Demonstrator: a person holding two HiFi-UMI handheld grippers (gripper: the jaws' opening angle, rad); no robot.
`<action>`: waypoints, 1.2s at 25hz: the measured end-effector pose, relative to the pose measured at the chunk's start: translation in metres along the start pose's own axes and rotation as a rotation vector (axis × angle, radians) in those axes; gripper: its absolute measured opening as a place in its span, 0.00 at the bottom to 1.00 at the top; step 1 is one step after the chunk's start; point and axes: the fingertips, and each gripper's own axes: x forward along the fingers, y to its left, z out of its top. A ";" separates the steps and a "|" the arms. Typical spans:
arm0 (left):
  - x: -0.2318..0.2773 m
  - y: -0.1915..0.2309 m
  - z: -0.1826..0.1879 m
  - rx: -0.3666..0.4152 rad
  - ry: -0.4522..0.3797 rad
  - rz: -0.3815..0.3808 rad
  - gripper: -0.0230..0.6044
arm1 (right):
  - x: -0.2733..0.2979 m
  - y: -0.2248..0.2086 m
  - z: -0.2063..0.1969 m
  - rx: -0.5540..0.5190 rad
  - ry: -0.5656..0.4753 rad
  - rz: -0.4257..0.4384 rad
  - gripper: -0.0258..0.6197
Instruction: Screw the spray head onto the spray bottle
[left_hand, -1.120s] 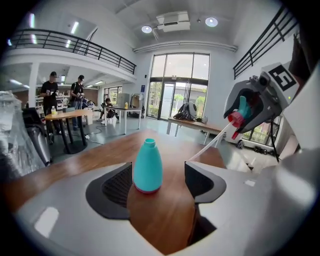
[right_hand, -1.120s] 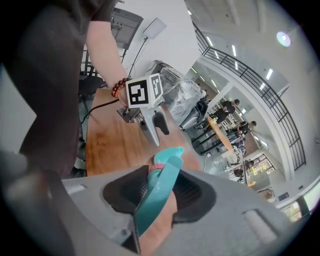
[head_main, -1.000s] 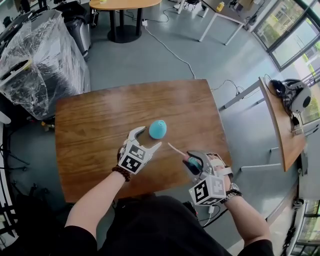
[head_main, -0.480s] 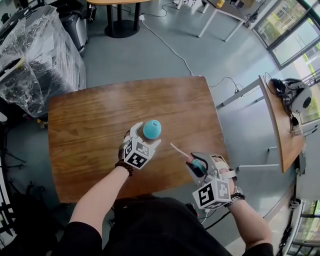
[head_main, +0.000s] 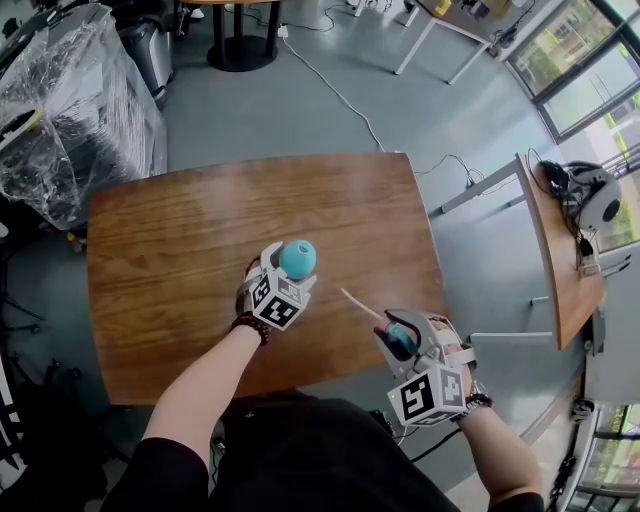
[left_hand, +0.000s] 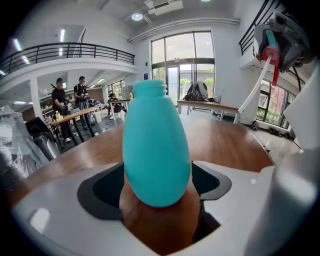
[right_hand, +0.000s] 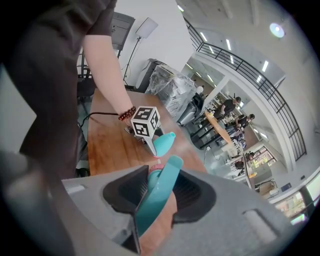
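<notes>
Now L tongs (head_main: 289, 269), just opened, flank bottle (head_main: 298, 256); wrapped gear (head_main: 70, 110) beyond.

Spray bottle (head_main: 298, 258): teal, egg-shaped, upright on the wooden counter (head_main: 180, 240), threaded neck open at top. It stands between the spread jaws of the left tongs (head_main: 290, 268), with a gap on either side.

Spray head (right_hand: 165, 175): teal trigger, red collar, white dip tube (head_main: 358, 304) jutting out. Clamped in the right tongs (head_main: 392, 338), apart from the bottle.
</notes>
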 end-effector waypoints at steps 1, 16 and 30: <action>0.001 0.001 -0.002 0.000 0.005 0.003 0.74 | 0.000 0.000 0.001 0.002 0.000 0.000 0.25; -0.036 0.006 -0.006 0.118 0.063 -0.004 0.70 | -0.010 -0.011 0.027 0.039 -0.067 -0.013 0.25; -0.131 0.041 -0.052 0.474 0.253 0.081 0.70 | -0.023 -0.001 0.128 0.009 -0.231 0.031 0.25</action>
